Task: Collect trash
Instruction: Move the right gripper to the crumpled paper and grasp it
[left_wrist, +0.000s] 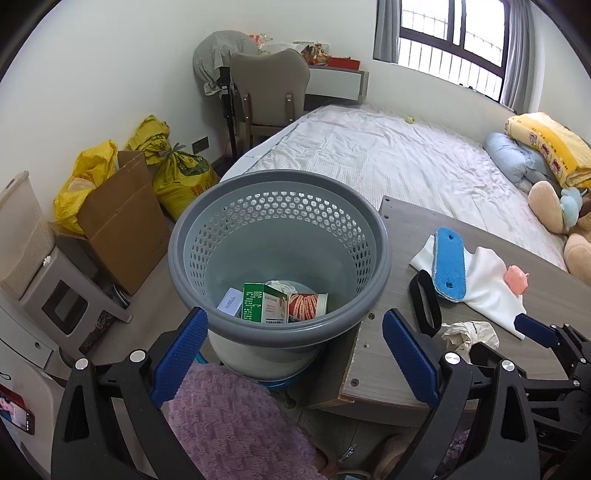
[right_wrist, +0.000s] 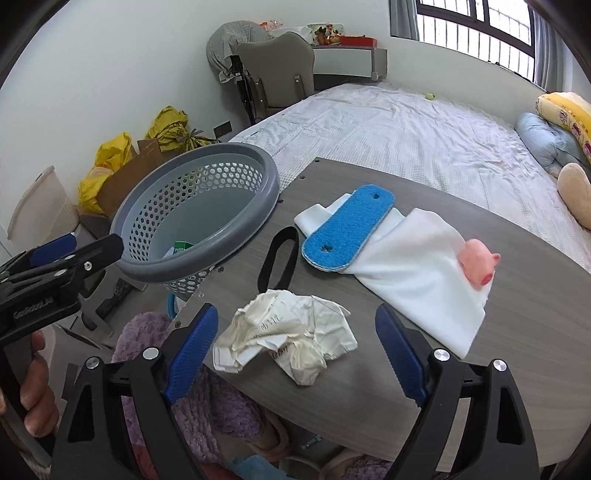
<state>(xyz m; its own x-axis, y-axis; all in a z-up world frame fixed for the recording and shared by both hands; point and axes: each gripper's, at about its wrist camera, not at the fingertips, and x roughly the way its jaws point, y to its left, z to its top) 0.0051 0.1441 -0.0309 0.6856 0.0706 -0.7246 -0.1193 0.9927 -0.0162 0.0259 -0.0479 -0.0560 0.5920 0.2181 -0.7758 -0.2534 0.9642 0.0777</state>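
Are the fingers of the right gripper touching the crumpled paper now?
Apart. In the right wrist view, bare table shows between each blue finger and the crumpled paper.

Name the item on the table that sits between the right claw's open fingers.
The crumpled paper wad. The blue pad, white cloth, black band and pink pig toy lie farther off.

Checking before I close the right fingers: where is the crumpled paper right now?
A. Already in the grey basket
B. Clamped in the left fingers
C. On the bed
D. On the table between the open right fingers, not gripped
D: the crumpled paper lies on the table between the wide-open fingers of the right gripper, neither pad touching it; the grey basket holds only boxes.
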